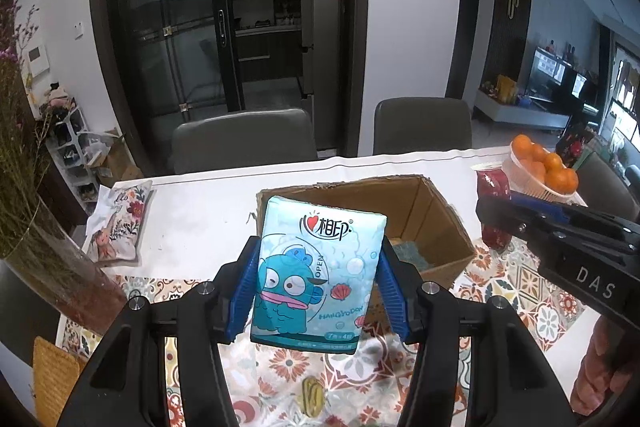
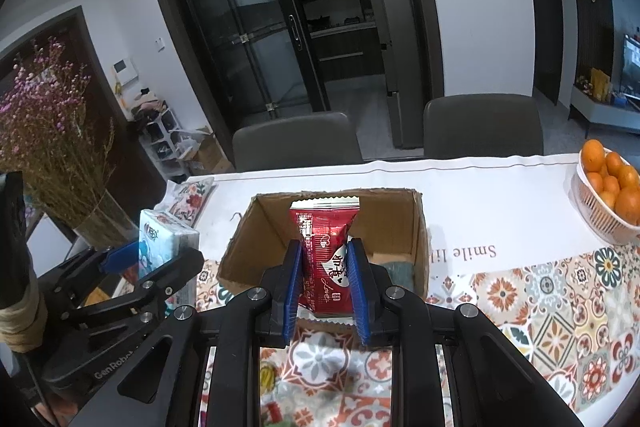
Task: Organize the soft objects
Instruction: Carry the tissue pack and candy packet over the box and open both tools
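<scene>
So the left gripper [image 1: 318, 267] has its blue pads clamped on both sides of a light blue tissue pack [image 1: 316, 275] with a cartoon fish on the front, holding it upright above the patterned tablecloth [image 1: 532, 291], just in front of the cardboard box [image 1: 424, 211]. The right gripper [image 2: 326, 291] is squeezed nearly all the way together on a red snack packet [image 2: 326, 255], which stands upright too, its crimped silver top edge poking up in front of the box's opening. Both packs are off the table, near the box but not inside it. There's something greenish lying in the bottom of the box [image 1: 404, 251], can't tell what. Further back a floral pouch [image 1: 120, 227] lies on the white part of the cloth on the left, a vase of dried flowers [image 2: 52, 155] sits at the left edge, and a white basket of oranges [image 2: 612, 191] is off to the right. Two grey chairs [image 1: 244, 143] stand behind the table.
</scene>
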A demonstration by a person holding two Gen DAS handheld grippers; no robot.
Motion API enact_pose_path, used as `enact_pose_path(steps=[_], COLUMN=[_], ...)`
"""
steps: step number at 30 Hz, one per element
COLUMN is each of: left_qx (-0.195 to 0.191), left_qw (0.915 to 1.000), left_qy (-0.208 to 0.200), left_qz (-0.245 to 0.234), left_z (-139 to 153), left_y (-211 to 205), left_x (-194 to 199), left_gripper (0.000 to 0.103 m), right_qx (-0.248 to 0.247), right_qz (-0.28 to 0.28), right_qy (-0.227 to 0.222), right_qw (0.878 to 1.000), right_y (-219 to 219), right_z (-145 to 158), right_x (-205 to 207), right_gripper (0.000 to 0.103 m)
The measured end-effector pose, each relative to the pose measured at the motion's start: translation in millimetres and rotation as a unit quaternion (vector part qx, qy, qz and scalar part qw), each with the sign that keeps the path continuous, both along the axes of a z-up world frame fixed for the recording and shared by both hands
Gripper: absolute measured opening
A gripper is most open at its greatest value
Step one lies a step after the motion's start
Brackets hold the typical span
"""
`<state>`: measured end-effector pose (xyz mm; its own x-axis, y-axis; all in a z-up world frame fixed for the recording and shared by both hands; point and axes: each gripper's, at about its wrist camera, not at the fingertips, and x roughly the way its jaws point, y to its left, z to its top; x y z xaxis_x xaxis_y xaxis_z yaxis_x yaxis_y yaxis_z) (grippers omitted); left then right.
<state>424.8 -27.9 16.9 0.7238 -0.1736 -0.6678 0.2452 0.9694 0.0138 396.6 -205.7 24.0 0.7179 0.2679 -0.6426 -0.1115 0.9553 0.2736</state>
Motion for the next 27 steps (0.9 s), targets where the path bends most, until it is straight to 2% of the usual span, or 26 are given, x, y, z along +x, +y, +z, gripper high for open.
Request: enact_pose_path(steps=[12,27], left_qx=[-0.006,0.010], left_qw=[0.9984,0.9892], left_qy=[0.056,0.146], left_qz=[-0.007,-0.004], left_z=[-18,-60], left_y=[-11,-26], left_x=[56,115], left_gripper=[0.054,0.054], right_qx=[-0.006,-0.035], right_qz=[0.001,0.003], right_qy=[0.047,0.127], right_qw=[0.999,0.991], right_y=[-2,6], right_z=[-20,-63], right_x=[52,110], right_gripper=[0.024,0.024])
